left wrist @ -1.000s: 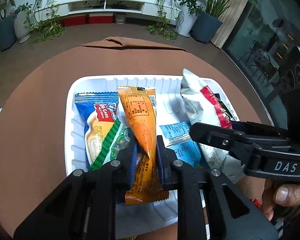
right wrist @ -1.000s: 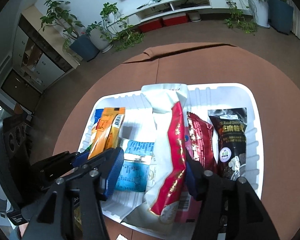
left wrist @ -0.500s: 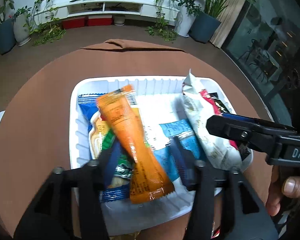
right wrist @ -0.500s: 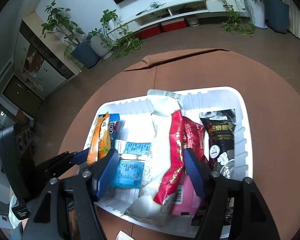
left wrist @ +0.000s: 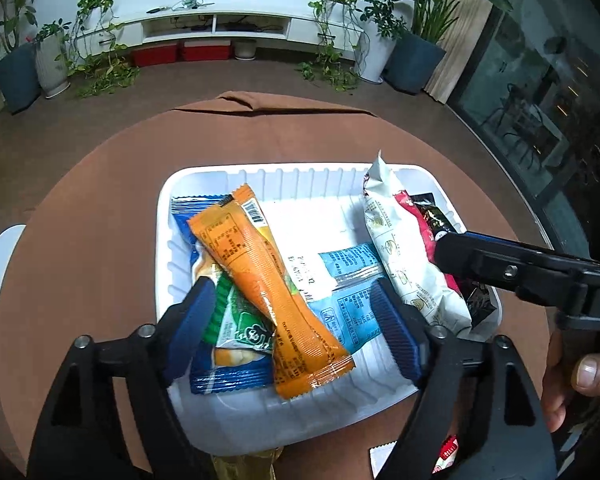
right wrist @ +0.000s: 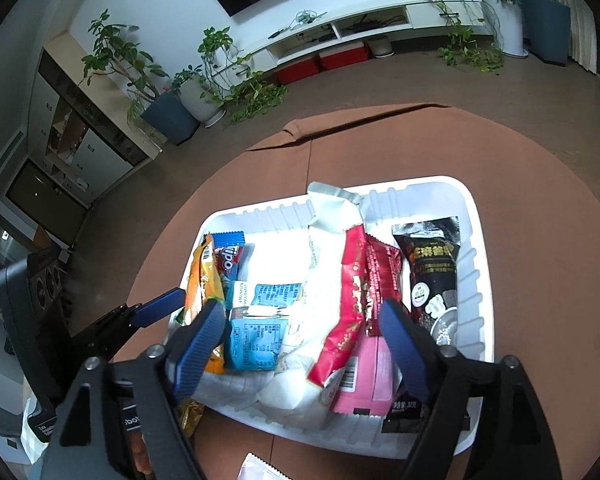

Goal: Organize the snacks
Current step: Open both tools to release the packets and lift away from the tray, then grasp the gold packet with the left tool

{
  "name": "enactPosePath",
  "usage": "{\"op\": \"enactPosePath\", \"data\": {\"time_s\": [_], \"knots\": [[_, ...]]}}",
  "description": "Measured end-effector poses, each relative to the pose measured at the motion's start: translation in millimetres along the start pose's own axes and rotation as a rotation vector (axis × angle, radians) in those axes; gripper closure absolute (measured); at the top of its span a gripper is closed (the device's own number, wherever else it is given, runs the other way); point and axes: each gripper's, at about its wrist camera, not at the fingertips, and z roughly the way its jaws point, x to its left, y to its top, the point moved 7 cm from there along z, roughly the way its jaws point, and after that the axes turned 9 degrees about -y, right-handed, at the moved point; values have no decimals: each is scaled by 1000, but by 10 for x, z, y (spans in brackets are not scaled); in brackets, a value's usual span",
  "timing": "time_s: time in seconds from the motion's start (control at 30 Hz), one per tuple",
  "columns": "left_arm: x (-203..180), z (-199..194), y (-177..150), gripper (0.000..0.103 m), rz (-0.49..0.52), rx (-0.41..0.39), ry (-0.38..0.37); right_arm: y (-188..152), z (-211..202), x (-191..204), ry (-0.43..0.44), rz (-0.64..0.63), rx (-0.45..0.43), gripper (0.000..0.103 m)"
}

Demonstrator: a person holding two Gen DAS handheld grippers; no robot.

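Note:
A white tray (left wrist: 260, 168) (right wrist: 420, 182) on the round brown table holds several snack packets. An orange packet (left wrist: 268, 292) (right wrist: 204, 280) lies slanted over a green one (left wrist: 240, 320) and a blue one (left wrist: 352, 280). My left gripper (left wrist: 292, 304) hovers over it with jaws opening, and the pads stand clear of the packet. My right gripper (right wrist: 302, 316) straddles a white and red packet (right wrist: 332, 280) (left wrist: 404, 256), jaws opening, pads not pressing it. Dark red (right wrist: 384, 276), pink (right wrist: 368, 376) and black (right wrist: 432, 272) packets lie to the right.
Loose wrappers lie on the cloth by the tray's near edge: a gold one (left wrist: 244, 460), a red and white one (left wrist: 446, 452), a white one (right wrist: 260, 468). A hand (left wrist: 580, 372) grips the right tool. A white seat (left wrist: 0, 264) stands at the table's left.
The left jaws let go of the orange packet, which dropped flat and slanted in the tray. Both pairs of jaws spread wider. The white and red packet settled lower.

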Motion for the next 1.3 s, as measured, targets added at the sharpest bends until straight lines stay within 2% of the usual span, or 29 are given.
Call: {"op": "enactPosePath", "data": {"time_s": [0.03, 0.1, 0.17, 0.37, 0.47, 0.6, 0.73, 0.83, 0.93, 1.07, 1.17, 1.3], "knots": [[6, -29, -6, 19, -5, -6, 2, 1, -24, -3, 0, 2, -5, 18], [14, -104, -28, 6, -13, -19, 6, -12, -91, 0, 2, 3, -15, 17], [8, -194, -73, 0, -20, -27, 6, -21, -165, -1, 7, 5, -30, 13], [-34, -647, -228, 0, -9, -99, 41, -34, -592, 86, 76, 25, -123, 8], [-102, -937, -368, 0, 16, -153, 77, -112, -892, 85, 149, 65, -190, 7], [-220, -1256, -619, 0, 40, -229, 62, -350, -1232, 130, 268, 94, -228, 5], [-275, -1402, -1096, 0, 7, -160, 57, -677, -1508, 92, 323, 126, -281, 5], [-300, -1481, -1416, 0, -41, -157, 16, -928, -1634, -19, 312, 151, -305, 4], [-363, -1556, -1785, 0, -92, -142, -5, -1212, -1685, -92, 307, 174, -287, 4], [-494, -1577, -2181, 0, -59, -92, 53, -1556, -1733, -200, 248, 174, -279, 4], [-567, -1554, -2371, 0, -27, -57, 86, -1743, -1754, -290, 181, 159, -276, 4], [-499, -1499, -2326, 0, -35, -41, 92, -1889, -1738, -343, 97, 95, -261, 4]]}}
